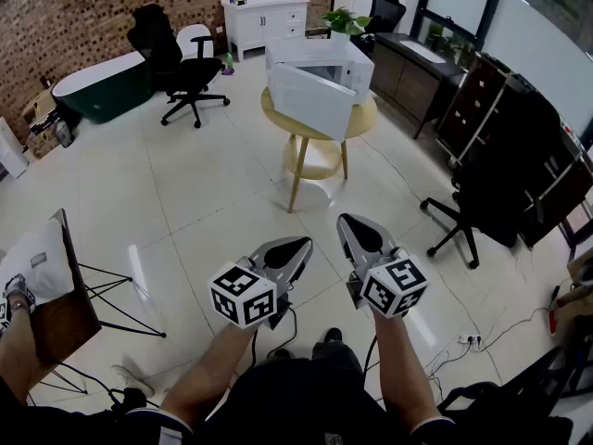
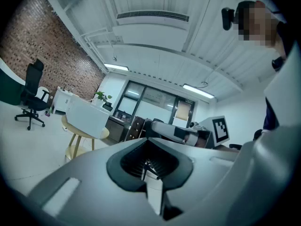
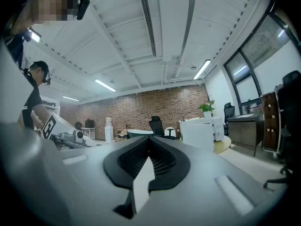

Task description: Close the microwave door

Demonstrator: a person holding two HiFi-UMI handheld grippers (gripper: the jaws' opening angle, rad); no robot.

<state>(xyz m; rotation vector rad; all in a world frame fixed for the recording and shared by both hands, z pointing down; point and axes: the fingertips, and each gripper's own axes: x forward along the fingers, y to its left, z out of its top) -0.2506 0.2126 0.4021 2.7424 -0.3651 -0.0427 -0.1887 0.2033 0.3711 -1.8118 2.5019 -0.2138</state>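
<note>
A white microwave (image 1: 326, 67) stands on a round wooden table (image 1: 363, 121) far ahead across the room, and its door (image 1: 310, 101) hangs open toward me. It also shows small in the left gripper view as the microwave (image 2: 87, 117), and in the right gripper view as the microwave (image 3: 203, 133). My left gripper (image 1: 299, 247) and right gripper (image 1: 348, 224) are held side by side low in front of me, well short of the table. Both are shut with nothing between the jaws; the left gripper (image 2: 149, 142) and right gripper (image 3: 149, 141) point toward the table.
Black office chairs stand at the back left (image 1: 176, 61) and at the right (image 1: 491, 179). A dark green tub (image 1: 97, 86), a white cabinet (image 1: 264, 19) and dark desks (image 1: 412, 68) line the walls. A folding stand (image 1: 65, 290) is at my left. Cables and a power strip (image 1: 471, 340) lie on the tiled floor.
</note>
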